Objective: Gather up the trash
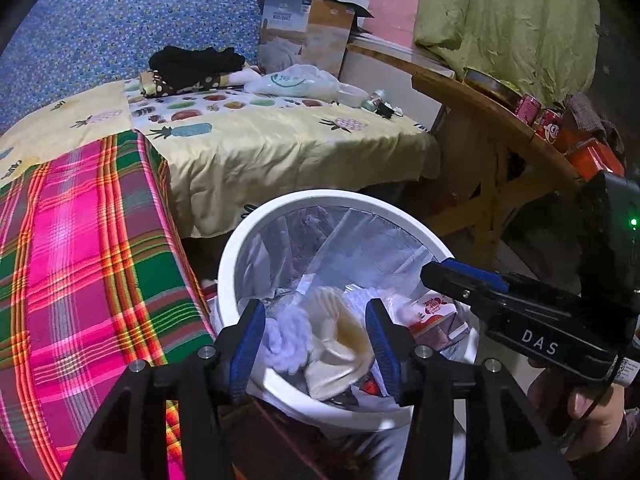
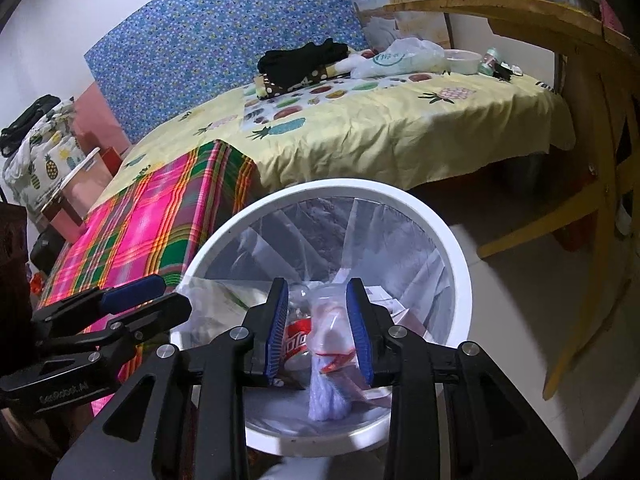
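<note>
Both claws hang over the white bin (image 1: 240, 248), which stands on the floor beside the bed (image 1: 280, 148). The left claw (image 1: 316, 344) gapes wide with nothing gripped, the trash under it, a stained paper wad (image 1: 340, 340), already lying in the bin, so that drop looks done. The right claw (image 2: 320, 332) grips a clear bag (image 2: 330, 344) above the bin; next it should open, then both go for more trash

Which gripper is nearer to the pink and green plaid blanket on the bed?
Left. The left gripper hovers at the side of the bin next to the plaid blanket; the right gripper is over the bin's opposite side, away from it.
</note>
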Action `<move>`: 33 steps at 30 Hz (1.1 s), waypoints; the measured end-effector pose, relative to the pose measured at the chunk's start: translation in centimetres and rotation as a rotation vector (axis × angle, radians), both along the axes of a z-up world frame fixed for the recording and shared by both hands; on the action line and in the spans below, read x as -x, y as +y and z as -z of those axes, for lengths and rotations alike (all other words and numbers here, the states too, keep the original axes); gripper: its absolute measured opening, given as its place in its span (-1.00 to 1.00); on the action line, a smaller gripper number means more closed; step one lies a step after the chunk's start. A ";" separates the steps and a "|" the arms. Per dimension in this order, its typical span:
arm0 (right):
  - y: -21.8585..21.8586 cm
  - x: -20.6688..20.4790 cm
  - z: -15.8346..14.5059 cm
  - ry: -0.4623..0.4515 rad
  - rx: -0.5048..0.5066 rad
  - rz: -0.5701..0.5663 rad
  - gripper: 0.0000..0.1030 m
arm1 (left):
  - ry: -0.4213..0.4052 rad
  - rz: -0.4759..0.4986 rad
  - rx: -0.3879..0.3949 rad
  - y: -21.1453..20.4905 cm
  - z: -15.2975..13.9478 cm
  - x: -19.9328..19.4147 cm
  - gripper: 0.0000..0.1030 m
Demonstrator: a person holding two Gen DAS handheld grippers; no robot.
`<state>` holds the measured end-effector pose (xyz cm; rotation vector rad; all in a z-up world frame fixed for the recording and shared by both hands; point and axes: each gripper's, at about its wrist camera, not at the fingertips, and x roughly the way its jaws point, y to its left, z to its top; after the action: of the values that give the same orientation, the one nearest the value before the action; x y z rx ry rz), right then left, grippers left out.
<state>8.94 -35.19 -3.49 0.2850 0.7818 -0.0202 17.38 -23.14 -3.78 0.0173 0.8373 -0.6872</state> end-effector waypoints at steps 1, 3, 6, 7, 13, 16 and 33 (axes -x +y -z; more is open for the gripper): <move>0.0 0.1 -0.1 -0.006 -0.001 0.000 -0.38 | -0.003 -0.004 0.001 0.2 -0.1 0.0 0.02; 0.1 0.2 -0.3 -0.009 0.001 -0.002 -0.38 | -0.006 -0.010 0.001 0.5 -0.3 0.2 0.03; 0.5 0.4 -0.7 -0.017 0.009 -0.008 -0.37 | -0.015 -0.022 0.001 1.2 -0.6 0.6 0.03; 0.7 0.5 -0.8 -0.020 0.012 -0.011 -0.37 | -0.015 -0.027 0.001 1.4 -0.6 0.8 0.03; 2.2 1.5 -1.3 -0.030 0.028 -0.043 -0.37 | -0.031 -0.061 -0.019 2.8 -1.2 2.2 0.03; 3.0 2.1 -1.4 -0.031 0.033 -0.065 -0.37 | -0.050 -0.078 -0.034 3.7 -1.7 3.1 0.03; 7.1 5.6 -2.6 -0.070 0.063 -0.155 -0.37 | -0.088 -0.216 -0.069 9.6 -2.6 8.4 0.03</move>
<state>3.32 -28.07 -0.87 0.1640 0.7305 0.1103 8.94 -13.57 -1.19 0.0183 0.7652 -0.4515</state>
